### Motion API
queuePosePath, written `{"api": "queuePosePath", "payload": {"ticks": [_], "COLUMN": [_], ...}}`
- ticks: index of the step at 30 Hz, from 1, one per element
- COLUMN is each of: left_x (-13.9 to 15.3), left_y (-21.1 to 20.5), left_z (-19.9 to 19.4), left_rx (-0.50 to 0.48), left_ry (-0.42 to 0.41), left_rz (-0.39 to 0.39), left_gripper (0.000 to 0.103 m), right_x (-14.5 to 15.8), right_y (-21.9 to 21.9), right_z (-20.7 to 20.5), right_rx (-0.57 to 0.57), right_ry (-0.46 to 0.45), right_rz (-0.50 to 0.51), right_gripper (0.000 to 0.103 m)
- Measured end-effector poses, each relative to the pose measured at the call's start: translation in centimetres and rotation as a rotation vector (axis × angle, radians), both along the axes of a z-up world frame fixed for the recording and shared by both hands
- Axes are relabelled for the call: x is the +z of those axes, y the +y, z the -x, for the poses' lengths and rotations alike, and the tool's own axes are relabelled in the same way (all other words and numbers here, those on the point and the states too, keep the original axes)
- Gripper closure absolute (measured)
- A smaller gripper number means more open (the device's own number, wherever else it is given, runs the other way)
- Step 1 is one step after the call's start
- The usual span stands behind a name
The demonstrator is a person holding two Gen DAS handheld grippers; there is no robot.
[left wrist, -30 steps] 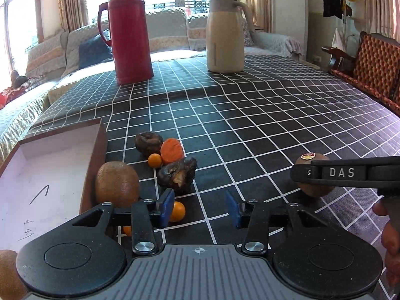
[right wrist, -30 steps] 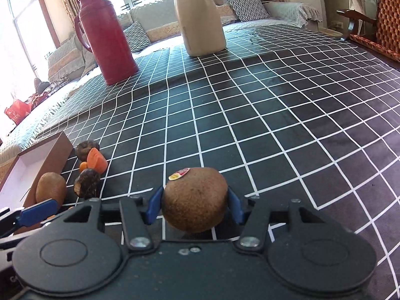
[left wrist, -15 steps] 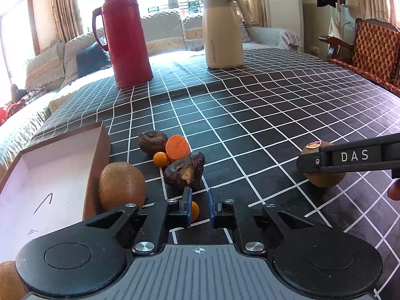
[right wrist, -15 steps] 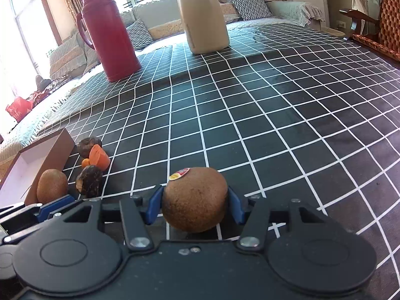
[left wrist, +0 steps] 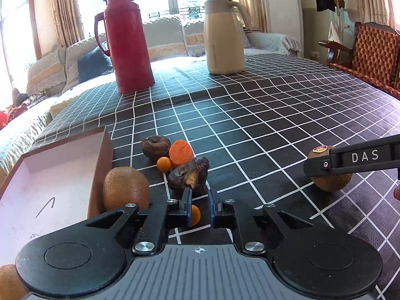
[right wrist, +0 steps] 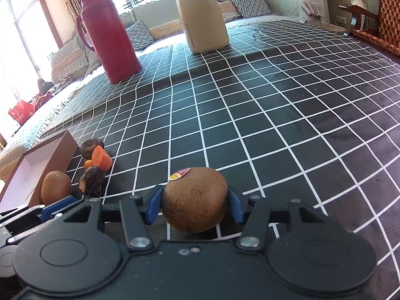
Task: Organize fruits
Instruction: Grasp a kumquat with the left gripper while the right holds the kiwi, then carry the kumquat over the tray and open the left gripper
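Note:
My left gripper [left wrist: 198,206] has its blue pads drawn close around a small orange kumquat [left wrist: 195,215] on the checked tablecloth; whether both pads touch it is unclear. Just ahead lie a dark shrivelled fruit [left wrist: 188,176], a second kumquat [left wrist: 164,164], an orange piece [left wrist: 181,152] and another dark fruit [left wrist: 155,146]. A kiwi [left wrist: 125,188] rests against the brown box [left wrist: 55,175]. My right gripper [right wrist: 195,203] is shut on a stickered kiwi [right wrist: 196,198], which also shows in the left wrist view [left wrist: 330,181].
A red thermos [left wrist: 126,40] and a beige jug [left wrist: 223,33] stand at the table's far side. Another kiwi [left wrist: 10,282] sits at the lower left edge. A wooden chair [left wrist: 370,55] stands to the right, sofas behind.
My left gripper's pads have closed from wide open to a narrow gap around the small kumquat. My right gripper keeps hold of the stickered kiwi, barely moving.

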State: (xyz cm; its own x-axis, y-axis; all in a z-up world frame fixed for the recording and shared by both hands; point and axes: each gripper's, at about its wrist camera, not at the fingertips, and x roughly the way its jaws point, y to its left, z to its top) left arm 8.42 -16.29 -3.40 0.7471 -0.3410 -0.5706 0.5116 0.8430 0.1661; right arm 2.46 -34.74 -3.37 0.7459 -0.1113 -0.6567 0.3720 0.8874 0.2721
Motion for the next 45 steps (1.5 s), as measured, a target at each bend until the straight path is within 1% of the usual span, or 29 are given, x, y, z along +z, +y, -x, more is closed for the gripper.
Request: {"api": "queuePosePath", "payload": {"ticks": [2,3,6,7,8,9,10,11,14,16,19,21,23,24,26,30,35,39,42,45], "left_x": [-0.1,-0.2,-0.4,-0.4,-0.5,-0.5,-0.5,-0.6,-0.5,-0.8,-1.2,-1.2,-1.2,-1.2,-1.3,-1.3,-1.1,0.0,1.3,2.5], "left_y": [0.0,0.0,-0.2,-0.2,-0.2,-0.1,-0.1,0.0,0.0,-0.1,-0.3,-0.4,-0.3,-0.3,-0.3,-0.2,0.3,0.8,1.8,3.3], "left_z": [-0.1,-0.2,-0.1,0.0,0.0,0.0,0.1,0.1,0.2,0.1,0.2,0.3,0.3,0.3,0.4,0.4,0.5,1.8,2.6,3.2], "left_rx": [0.01,0.01,0.005,0.002,-0.003,-0.002,0.004,0.011,0.003,-0.004,-0.024,-0.03,-0.038,-0.038,-0.042,-0.038,-0.03,-0.043,-0.045,-0.027], "left_ry": [-0.007,0.003,-0.017,-0.017,-0.008,-0.001,-0.005,-0.015,-0.011,0.001,0.009,0.012,0.029,0.034,0.037,0.039,0.066,0.028,-0.003,-0.021], "left_rz": [-0.015,-0.021,-0.059,-0.06,-0.058,-0.058,-0.057,-0.054,-0.044,-0.052,-0.068,-0.062,-0.046,-0.041,-0.037,-0.025,0.027,0.066,0.095,0.118], "left_gripper": [0.089,0.089,0.087,0.08,0.068,0.059,0.043,0.04,0.041,0.041,0.056,0.06,0.069,0.071,0.083,0.083,0.083,0.083,0.083,0.083], "right_x": [0.0,0.0,0.0,0.0,-0.1,-0.1,-0.1,-0.1,-0.1,-0.1,-0.1,-0.1,-0.1,-0.1,-0.1,-0.1,-0.1,-0.1,0.0,0.1], "right_y": [0.0,0.0,-0.1,-0.1,-0.1,-0.1,-0.1,-0.1,-0.1,-0.1,-0.2,-0.2,-0.1,-0.1,-0.1,0.1,0.1,0.2,0.3,0.5], "right_z": [0.0,0.0,0.0,-0.1,-0.1,-0.1,-0.1,-0.1,0.0,0.0,0.0,0.1,0.0,0.1,0.1,0.1,0.0,0.0,0.0,0.0], "right_rx": [0.001,0.001,0.003,0.002,0.002,0.001,0.002,0.003,0.003,0.001,0.001,0.0,0.001,0.003,0.003,0.005,0.011,0.014,0.018,0.024], "right_ry": [0.001,0.0,-0.001,-0.001,-0.001,-0.001,0.0,0.0,0.0,-0.001,-0.001,-0.002,0.0,0.0,-0.001,-0.001,-0.001,-0.002,-0.007,-0.012], "right_rz": [-0.002,-0.001,-0.002,-0.003,-0.005,-0.006,-0.006,-0.005,-0.008,-0.006,-0.008,-0.007,-0.003,-0.001,-0.001,0.008,0.01,0.017,0.02,0.024], "right_gripper": [0.048,0.048,0.048,0.048,0.048,0.048,0.048,0.048,0.048,0.048,0.048,0.048,0.048,0.048,0.048,0.048,0.048,0.049,0.049,0.049]}}
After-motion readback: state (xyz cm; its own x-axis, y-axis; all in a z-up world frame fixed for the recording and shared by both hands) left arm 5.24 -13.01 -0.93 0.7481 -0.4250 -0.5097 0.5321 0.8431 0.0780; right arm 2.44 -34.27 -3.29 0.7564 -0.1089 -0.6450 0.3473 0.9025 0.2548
